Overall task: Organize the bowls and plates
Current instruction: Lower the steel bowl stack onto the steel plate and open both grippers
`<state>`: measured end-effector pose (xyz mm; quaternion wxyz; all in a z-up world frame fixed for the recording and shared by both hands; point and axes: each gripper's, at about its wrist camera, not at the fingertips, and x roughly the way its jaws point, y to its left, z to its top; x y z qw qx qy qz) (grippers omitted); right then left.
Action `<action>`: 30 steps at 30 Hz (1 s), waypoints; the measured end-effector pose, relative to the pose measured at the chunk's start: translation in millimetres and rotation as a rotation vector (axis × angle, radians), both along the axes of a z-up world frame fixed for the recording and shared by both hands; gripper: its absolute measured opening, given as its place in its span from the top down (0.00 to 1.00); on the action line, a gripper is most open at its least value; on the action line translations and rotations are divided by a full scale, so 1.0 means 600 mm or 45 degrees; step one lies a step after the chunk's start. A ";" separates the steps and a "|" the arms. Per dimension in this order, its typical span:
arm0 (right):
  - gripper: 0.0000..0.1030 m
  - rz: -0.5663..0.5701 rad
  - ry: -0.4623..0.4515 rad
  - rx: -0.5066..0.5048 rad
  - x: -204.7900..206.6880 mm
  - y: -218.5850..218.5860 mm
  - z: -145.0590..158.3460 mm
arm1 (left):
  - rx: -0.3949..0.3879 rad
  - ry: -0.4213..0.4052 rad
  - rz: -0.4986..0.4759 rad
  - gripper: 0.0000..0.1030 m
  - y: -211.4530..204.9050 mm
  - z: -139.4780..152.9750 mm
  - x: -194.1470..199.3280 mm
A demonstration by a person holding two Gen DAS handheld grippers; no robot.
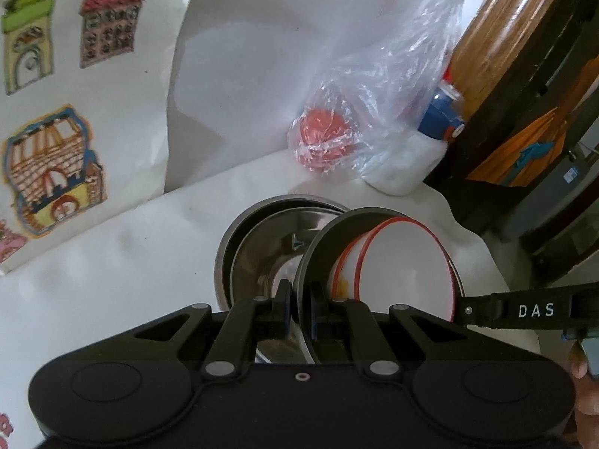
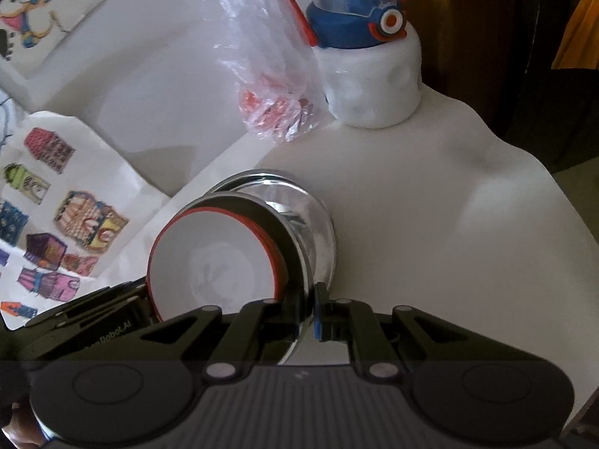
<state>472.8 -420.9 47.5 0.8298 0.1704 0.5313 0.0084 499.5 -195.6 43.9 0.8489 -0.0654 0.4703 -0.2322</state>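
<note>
Two white bowls with red rims (image 1: 408,265) (image 2: 217,262) sit nested inside a tilted steel bowl (image 1: 325,232) (image 2: 292,232). A second steel bowl (image 1: 258,247) (image 2: 318,217) stands right behind it on the white table. My left gripper (image 1: 300,299) is shut on the tilted steel bowl's rim. My right gripper (image 2: 309,307) is shut on that bowl's rim from the opposite side. In the left wrist view the right gripper (image 1: 468,310) reaches the white bowls from the right. The left gripper (image 2: 138,292) shows at the lower left of the right wrist view.
A clear plastic bag with something red inside (image 1: 329,138) (image 2: 277,112) lies behind the bowls. Beside it stands a blue-lidded bottle in a white cover (image 1: 441,119) (image 2: 359,18). Paper with house drawings (image 1: 56,164) (image 2: 75,217) lies left. The table edge (image 2: 561,205) curves at right, dark wooden furniture (image 1: 498,30) beyond.
</note>
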 end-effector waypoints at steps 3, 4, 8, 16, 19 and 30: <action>0.91 0.004 0.009 -0.011 0.014 0.001 -0.010 | 0.003 0.011 0.004 0.93 -0.004 -0.012 0.014; 0.91 0.006 0.009 -0.014 0.019 0.002 -0.011 | 0.003 0.013 0.009 0.93 -0.004 -0.016 0.019; 0.91 0.011 0.013 -0.017 0.038 0.006 -0.020 | 0.011 0.011 0.025 0.93 -0.004 -0.027 0.036; 0.91 0.030 0.039 -0.016 0.063 0.019 -0.040 | 0.025 0.026 0.054 0.93 0.004 -0.045 0.059; 0.90 0.036 0.041 -0.016 0.069 0.021 -0.045 | 0.029 0.029 0.059 0.93 0.007 -0.051 0.064; 0.90 0.048 0.038 -0.015 0.083 0.023 -0.051 | 0.031 0.003 0.075 0.93 0.008 -0.053 0.076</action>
